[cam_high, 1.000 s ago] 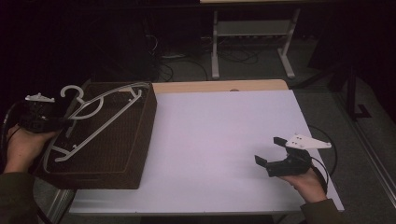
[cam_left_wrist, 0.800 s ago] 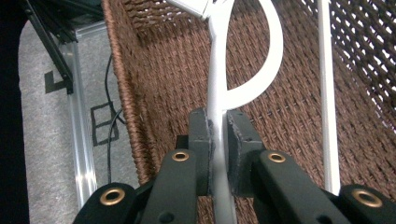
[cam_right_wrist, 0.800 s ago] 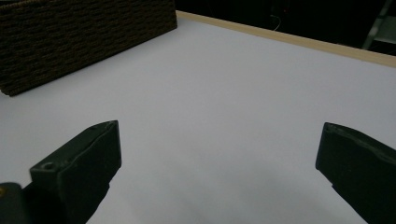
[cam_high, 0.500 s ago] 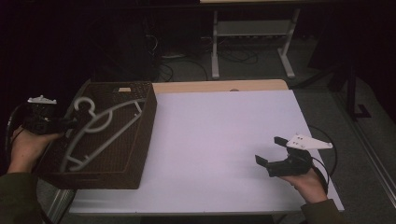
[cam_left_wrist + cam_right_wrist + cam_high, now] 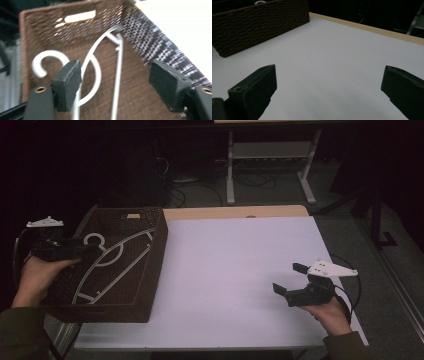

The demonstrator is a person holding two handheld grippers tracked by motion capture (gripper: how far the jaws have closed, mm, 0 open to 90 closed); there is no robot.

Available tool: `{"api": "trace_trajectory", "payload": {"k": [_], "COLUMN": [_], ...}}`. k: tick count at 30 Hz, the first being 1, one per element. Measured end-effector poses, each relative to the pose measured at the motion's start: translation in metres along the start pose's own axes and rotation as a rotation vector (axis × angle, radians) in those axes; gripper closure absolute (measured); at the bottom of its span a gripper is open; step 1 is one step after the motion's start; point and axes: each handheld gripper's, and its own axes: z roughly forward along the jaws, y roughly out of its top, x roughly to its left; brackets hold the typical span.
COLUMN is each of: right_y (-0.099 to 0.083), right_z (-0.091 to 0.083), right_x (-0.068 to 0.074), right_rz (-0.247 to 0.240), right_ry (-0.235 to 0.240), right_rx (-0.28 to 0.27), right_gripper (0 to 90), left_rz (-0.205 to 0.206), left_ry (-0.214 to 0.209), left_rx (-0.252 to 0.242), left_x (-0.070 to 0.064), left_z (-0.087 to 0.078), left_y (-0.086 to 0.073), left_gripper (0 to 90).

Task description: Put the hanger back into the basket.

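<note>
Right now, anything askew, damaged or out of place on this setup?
Nothing broken or spilled. The white hanger lies flat inside the brown basket, slanted corner to corner, hook toward the left gripper, whose jaws are open above it. The basket juts past the left edge of the table. The right gripper is open over bare tabletop.

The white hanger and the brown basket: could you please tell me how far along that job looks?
Looks done: the white hanger lies flat inside the brown wicker basket. In hand: nothing; the left hand-held gripper is open above the hanger. The right hand-held gripper is open over the bare white table. Left: probably just drawing the left one away.
</note>
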Motion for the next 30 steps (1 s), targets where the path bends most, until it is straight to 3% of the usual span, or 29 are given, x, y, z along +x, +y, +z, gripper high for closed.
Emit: {"api": "trace_trajectory", "payload": {"k": [3,4,8,9,19,21,23,25,26,28,30], "right_y": [0.003,0.007,0.013,0.014,0.029,0.031,0.034,0.036,0.038,0.039,0.042], "right_z": [-0.001,-0.002,-0.003,-0.003,0.002,0.003,0.004,0.004,0.006,0.006,0.008], "right_x": [0.0,-0.001,-0.001,-0.001,0.001,0.002,0.003,0.003,0.004,0.005,0.007], "right_rz": [-0.004,-0.008,-0.008,-0.007,-0.024,-0.018,-0.017,-0.013,-0.018,-0.018,-0.02], "right_ry": [0.002,0.003,0.01,0.014,0.044,0.05,0.057,0.063,0.074,0.079,0.09], "right_rx": [-0.002,-0.011,-0.027,-0.028,-0.036,-0.04,-0.045,-0.047,-0.048,-0.049,-0.052], "right_gripper": [0.0,0.0,0.0,0.0,0.0,0.0,0.0,0.0,0.0,0.0,0.0], "left_rz": [0.015,0.021,0.021,0.028,0.077,0.078,0.098,0.099,0.11,0.112,0.117], "left_ry": [-0.019,-0.044,-0.08,-0.103,-0.161,-0.165,-0.198,-0.209,-0.237,-0.249,-0.286], "left_rx": [-0.022,-0.061,-0.102,-0.125,-0.207,-0.214,-0.234,-0.237,-0.249,-0.259,-0.292], "left_x": [-0.008,-0.017,-0.029,-0.038,-0.086,-0.09,-0.107,-0.111,-0.123,-0.127,-0.14], "left_z": [0.0,0.0,0.001,0.002,0.018,0.019,0.027,0.028,0.033,0.035,0.039], "left_y": [0.001,0.001,0.001,0.0,-0.01,-0.011,-0.013,-0.013,-0.015,-0.015,-0.016], "left_gripper": [23.2,21.9,18.6,17.9,8.6,6.1,4.2,3.1,2.8,2.7,2.7]}}
